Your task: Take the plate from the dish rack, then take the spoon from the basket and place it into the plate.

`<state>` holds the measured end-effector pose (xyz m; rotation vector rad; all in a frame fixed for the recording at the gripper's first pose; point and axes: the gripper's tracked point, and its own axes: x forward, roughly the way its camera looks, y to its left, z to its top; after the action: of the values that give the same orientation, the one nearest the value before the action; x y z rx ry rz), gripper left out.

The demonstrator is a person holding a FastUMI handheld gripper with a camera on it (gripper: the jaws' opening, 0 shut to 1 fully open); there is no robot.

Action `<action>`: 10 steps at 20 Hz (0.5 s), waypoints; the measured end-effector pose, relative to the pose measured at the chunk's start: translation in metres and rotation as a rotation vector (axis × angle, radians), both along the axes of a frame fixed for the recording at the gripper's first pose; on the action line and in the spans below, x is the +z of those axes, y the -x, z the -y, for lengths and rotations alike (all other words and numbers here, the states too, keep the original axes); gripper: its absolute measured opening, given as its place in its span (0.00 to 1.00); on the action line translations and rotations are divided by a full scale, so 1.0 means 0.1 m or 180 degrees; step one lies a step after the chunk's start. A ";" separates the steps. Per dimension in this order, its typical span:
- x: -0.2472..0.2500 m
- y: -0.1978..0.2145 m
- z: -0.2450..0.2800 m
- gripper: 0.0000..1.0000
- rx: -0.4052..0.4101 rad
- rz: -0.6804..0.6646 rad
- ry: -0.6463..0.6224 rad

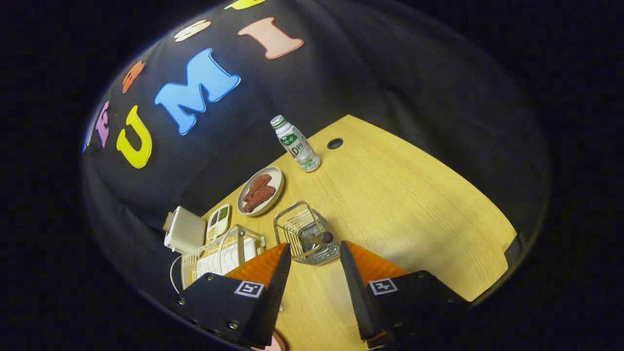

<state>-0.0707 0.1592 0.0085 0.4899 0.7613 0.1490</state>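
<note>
My gripper (314, 245) hangs open above the wooden table (414, 204), with nothing between its fingers. Just ahead of the fingertips stands a small wire basket (292, 226). A spoon (319, 239) rests in it, its dark rounded end pointing up toward the right finger. A white wire dish rack (214, 253) stands to the left of the basket, partly hidden behind the left finger; I cannot tell what white pieces it holds. A pinkish round edge (275, 344) peeks out under the left finger, too little of it to identify.
Beyond the basket lies a pale plate with sausages (261, 191), and farther on a small drink bottle (296, 144) beside a cable hole (335, 143). A divided condiment tray (218, 222) and a white box (185, 230) sit behind the rack. Bare wood stretches right of the basket.
</note>
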 end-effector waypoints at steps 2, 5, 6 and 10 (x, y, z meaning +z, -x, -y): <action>-0.01 -0.13 -0.02 0.64 -0.0078 0.0209 0.0085; -0.12 -0.20 -0.08 0.60 -0.0149 0.0305 0.0128; -0.16 -0.23 -0.10 0.59 -0.0177 0.0313 0.0113; -0.28 -0.35 -0.01 0.25 -0.0409 0.0389 0.0178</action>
<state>-0.0357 0.1605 -0.0193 0.4709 0.6112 0.0375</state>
